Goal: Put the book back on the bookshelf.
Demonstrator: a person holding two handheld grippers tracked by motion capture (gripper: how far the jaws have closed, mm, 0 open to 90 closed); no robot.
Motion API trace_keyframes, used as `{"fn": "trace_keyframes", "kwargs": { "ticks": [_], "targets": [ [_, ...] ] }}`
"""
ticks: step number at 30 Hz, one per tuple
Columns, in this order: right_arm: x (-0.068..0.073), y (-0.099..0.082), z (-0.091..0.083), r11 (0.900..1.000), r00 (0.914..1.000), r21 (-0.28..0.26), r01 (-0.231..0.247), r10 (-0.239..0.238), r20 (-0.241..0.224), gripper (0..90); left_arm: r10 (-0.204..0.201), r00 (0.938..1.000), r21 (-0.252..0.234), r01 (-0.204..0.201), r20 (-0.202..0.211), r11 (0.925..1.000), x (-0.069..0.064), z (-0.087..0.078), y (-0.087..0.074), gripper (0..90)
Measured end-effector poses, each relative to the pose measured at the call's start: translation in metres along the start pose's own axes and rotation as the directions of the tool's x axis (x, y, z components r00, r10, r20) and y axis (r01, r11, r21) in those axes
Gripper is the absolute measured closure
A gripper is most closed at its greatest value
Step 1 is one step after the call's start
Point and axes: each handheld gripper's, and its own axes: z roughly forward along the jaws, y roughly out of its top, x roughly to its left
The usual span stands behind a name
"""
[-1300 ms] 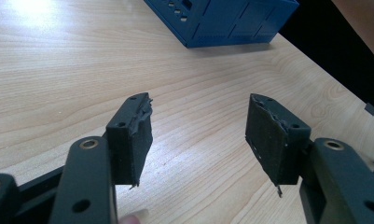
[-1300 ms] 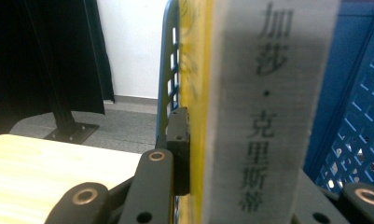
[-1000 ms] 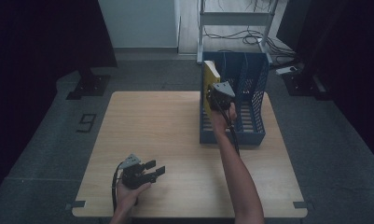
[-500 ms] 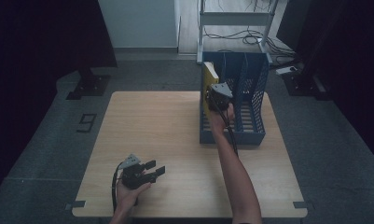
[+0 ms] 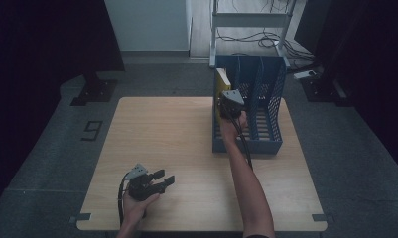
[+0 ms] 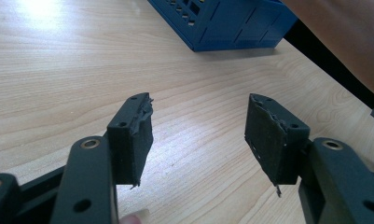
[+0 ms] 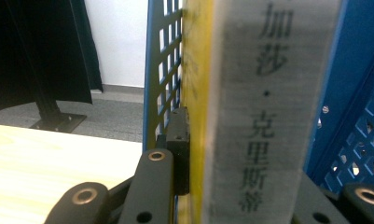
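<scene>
Near the table's (image 5: 186, 129) far right corner, the right gripper (image 5: 230, 106) clenched a yellow book (image 7: 250, 116) upright in the blue file rack's (image 5: 266, 141) leftmost slot, likely shelving it; the left gripper (image 5: 159, 182) rested released near the front edge.

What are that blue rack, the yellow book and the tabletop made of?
The blue rack looks like moulded plastic: an even matte colour with walls pierced by a regular grid of slots. The yellow book, gripped by the right gripper, seems paper or card, with printed characters on a pale spine. The table shows light wood grain with a soft sheen, possibly laminate.
</scene>
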Motion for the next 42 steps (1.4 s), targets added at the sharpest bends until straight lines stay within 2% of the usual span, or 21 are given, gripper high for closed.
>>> {"fn": "trace_keyframes", "kwargs": {
  "ticks": [11, 25, 31, 37, 42],
  "targets": [
    [0.002, -0.009, -0.001, 0.9996, 1.0, 0.027, 0.005, -0.005, -0.002, 74.4, 0.009, 1.0, 0.007, -0.009, -0.001, 0.9999, -0.003, 0.003, -0.001, 41.5],
    [0.001, -0.013, -0.015, 0.997, 0.9991, 0.077, 0.004, 0.0, -0.043, 73.3, 0.016, 0.9999, 0.03, -0.016, 0.006, 0.9994, -0.007, 0.007, -0.002, 41.2],
    [-0.001, -0.018, -0.024, 0.9945, 0.9978, 0.101, 0.025, -0.019, -0.064, 72.6, 0.021, 0.9997, 0.042, -0.021, 0.011, 0.9989, -0.009, 0.009, -0.003, 40.9],
    [-0.002, -0.023, -0.029, 0.9953, 0.9968, 0.089, 0.038, -0.032, -0.073, 72.4, 0.028, 0.9995, 0.045, -0.028, 0.014, 0.9986, -0.01, 0.01, -0.002, 40.8],
    [-0.003, -0.023, -0.033, 0.9938, 0.9957, 0.102, 0.045, -0.036, -0.086, 71.0, 0.029, 0.9995, 0.046, -0.03, 0.015, 0.9985, -0.011, 0.01, -0.002, 40.8]
  ]
}}
